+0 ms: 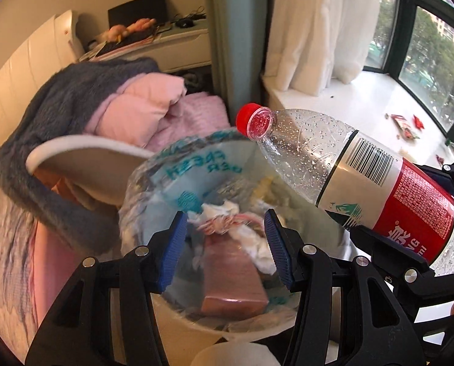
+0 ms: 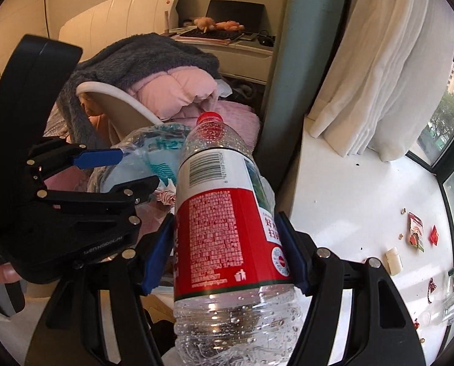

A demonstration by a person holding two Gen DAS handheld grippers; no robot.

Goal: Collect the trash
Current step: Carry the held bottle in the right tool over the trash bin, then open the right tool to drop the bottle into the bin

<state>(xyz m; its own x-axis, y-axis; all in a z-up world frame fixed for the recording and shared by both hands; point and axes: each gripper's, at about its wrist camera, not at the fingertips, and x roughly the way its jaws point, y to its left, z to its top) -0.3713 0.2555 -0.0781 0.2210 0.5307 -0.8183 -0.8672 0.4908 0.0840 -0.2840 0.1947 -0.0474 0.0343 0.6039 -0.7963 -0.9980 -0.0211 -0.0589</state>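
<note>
My right tongs (image 2: 227, 253): clamped on bottle (image 2: 227, 228), red cap pointing over bin (image 1: 196, 320). My left tongs (image 1: 225, 248): jaws spread, holding nothing, above bin. Bin contents: tissue (image 1: 227, 216), box (image 1: 233, 283). Wrappers (image 2: 416, 231) on sill

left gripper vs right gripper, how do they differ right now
The left gripper is open and holds nothing; the right gripper is shut on the plastic bottle. The left hangs over the trash bin; the right sits beside it. Both have blue pads.
</note>
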